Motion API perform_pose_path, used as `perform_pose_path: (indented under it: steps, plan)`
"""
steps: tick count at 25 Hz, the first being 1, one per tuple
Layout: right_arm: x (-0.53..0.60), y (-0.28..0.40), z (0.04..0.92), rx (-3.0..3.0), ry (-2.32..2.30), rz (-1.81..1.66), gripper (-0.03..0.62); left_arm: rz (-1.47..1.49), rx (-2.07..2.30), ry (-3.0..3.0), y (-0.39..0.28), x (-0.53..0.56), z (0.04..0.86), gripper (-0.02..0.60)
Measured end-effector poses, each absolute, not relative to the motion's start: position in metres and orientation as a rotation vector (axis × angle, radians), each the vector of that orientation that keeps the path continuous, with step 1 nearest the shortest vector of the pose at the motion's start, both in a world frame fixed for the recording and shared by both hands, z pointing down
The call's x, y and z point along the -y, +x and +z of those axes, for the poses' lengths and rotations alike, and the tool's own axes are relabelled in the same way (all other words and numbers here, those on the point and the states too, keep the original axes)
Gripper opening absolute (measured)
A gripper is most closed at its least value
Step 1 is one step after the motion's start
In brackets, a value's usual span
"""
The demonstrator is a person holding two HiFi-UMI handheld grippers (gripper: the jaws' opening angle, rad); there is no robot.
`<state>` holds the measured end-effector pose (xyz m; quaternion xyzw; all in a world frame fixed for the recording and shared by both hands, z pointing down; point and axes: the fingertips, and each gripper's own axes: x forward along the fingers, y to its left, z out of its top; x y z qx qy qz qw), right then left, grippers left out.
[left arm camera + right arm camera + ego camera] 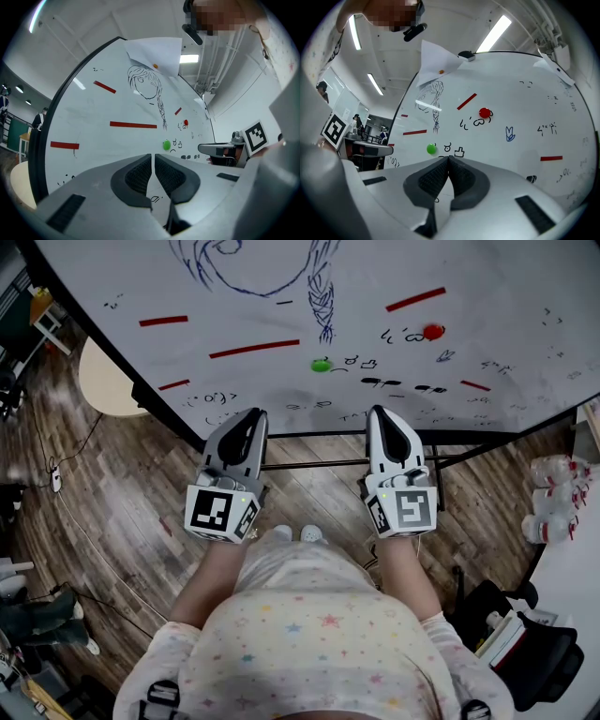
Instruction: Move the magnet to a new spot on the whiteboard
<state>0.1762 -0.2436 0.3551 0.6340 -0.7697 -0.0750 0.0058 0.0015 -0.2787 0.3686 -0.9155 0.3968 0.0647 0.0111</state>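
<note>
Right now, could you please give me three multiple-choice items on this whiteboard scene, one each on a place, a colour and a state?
1. Where is the round green magnet relative to the round red magnet?
A) lower and to its left
B) directly above it
C) touching its right side

2. What colour are the long straight strips on the white whiteboard?
A) yellow
B) red
C) black

3. How do the left tool and the right tool stand?
A) both wide open
B) left clamped on a magnet
C) both shut, empty

Answers: 1 A, every view shows green lower and leftward; 2 B, each strip is red; 3 C, each tool's pads meet with nothing between.
</note>
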Motion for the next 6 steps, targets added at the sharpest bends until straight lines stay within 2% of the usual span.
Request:
perform_pose_path:
  steps: [6]
  plan:
    - [0.2440, 0.1761, 0.3555, 2.407, 1.986, -0.239, 0.002, 0.210, -1.236, -2.858, 0.0016, 0.2806, 0.3690, 0.031]
